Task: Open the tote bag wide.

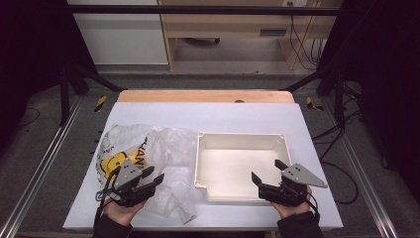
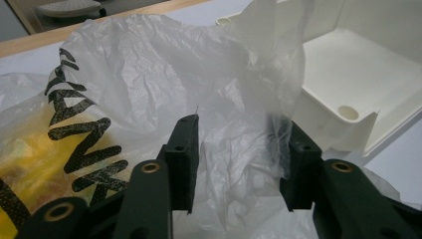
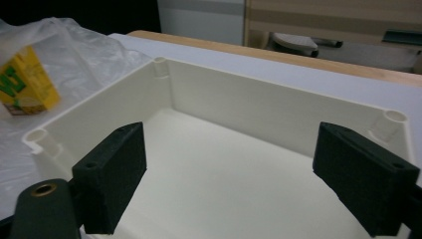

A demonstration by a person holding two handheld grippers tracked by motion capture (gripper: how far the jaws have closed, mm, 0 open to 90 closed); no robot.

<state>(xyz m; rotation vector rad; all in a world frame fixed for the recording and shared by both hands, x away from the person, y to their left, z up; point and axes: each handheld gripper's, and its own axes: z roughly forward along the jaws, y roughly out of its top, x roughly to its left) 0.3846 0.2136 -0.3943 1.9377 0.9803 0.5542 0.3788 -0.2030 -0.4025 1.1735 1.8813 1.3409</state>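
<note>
On table from high view: white tray (image 1: 240,141) long axis left-right, plastic bag (image 1: 148,148) beside its left wall, left gripper (image 1: 153,177) over bag, right gripper (image 1: 267,171) over tray's near right. Left gripper view: jaws apart around bag film (image 2: 234,124). Right gripper view: jaws wide apart above tray floor, yellow carton (image 3: 22,82) inside bag

bag (image 1: 148,153): clear plastic, crumpled, yellow carton inside | tray (image 1: 237,166): cream, empty, right of bag

Cream tray (image 1: 240,144); clear bag (image 1: 148,148) (black lettering, yellow inside).
</note>
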